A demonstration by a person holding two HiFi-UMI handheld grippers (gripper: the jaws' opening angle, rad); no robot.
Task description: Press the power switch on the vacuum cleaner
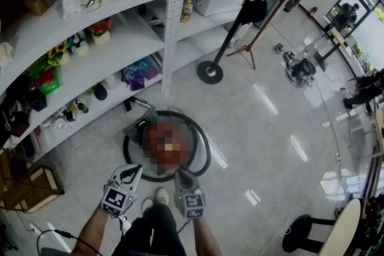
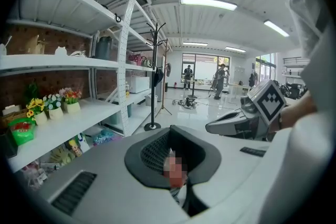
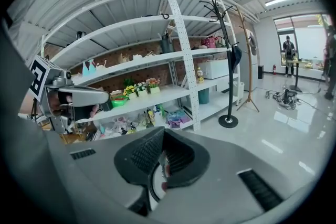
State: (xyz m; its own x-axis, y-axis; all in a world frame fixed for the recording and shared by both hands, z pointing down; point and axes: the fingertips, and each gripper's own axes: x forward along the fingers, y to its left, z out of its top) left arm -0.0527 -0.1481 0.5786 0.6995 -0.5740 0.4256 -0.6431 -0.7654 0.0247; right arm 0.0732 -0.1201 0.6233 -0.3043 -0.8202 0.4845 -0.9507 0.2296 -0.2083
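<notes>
The vacuum cleaner [image 1: 135, 128] sits on the floor in front of the low shelf, a black hose [image 1: 206, 151] looped around it. A mosaic patch covers its red top, so the power switch cannot be made out. My left gripper [image 1: 129, 174] hangs above the vacuum's near left edge and my right gripper [image 1: 182, 177] above its near right edge. Both are shut and hold nothing. In the left gripper view the left gripper [image 2: 176, 178] has its jaws together, with the right gripper [image 2: 233, 124] beside it. In the right gripper view the right gripper [image 3: 157, 178] is likewise shut, with the left gripper [image 3: 84, 96] nearby.
Curved white shelves [image 1: 114, 39] with flower pots and small goods run along the left. A coat stand with a round base [image 1: 210, 72] and a tripod [image 1: 243, 52] stand behind the vacuum. A wooden crate [image 1: 27, 186] is at left, a stool [image 1: 300, 229] at lower right.
</notes>
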